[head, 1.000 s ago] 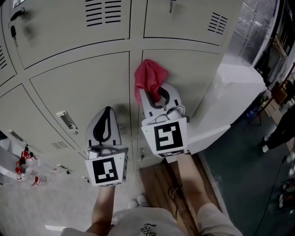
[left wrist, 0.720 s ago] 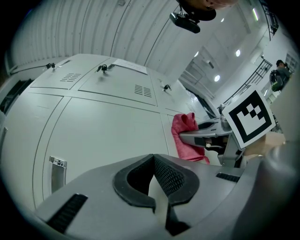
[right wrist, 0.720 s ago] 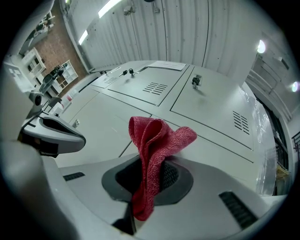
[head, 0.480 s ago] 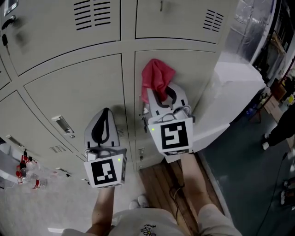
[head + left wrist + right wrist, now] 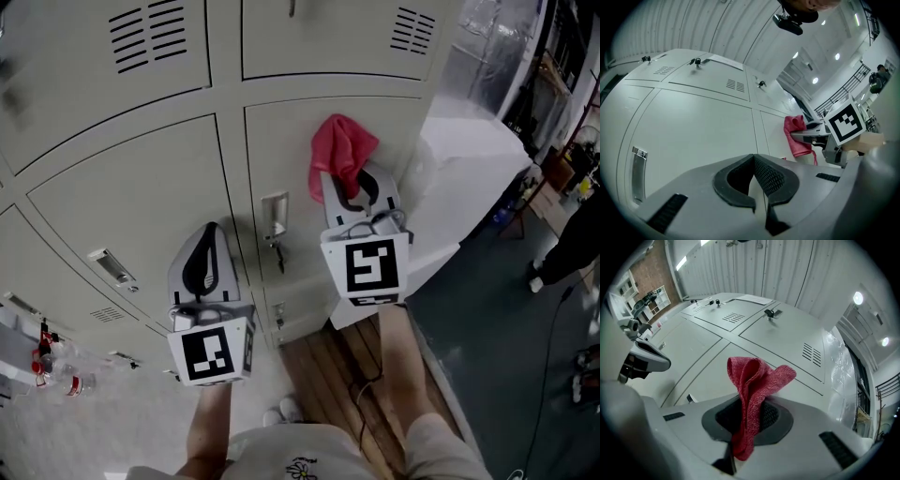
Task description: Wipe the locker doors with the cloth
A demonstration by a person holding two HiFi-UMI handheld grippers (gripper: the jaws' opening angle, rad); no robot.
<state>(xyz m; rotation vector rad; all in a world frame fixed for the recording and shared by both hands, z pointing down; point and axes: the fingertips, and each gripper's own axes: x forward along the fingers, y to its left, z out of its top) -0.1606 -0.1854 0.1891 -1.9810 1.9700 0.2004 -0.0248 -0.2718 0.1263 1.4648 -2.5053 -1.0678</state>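
- Right side?
- My right gripper (image 5: 351, 184) is clamped on the red cloth (image 5: 339, 145) — 1 o'clock, by the locker door (image 5: 281, 141).
- Left?
- Left gripper (image 5: 207, 232) is pinched together, empty — 8 o'clock.

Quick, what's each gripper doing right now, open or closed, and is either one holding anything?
Left gripper: closed, nothing between its jaws.
Right gripper: closed on the red cloth.
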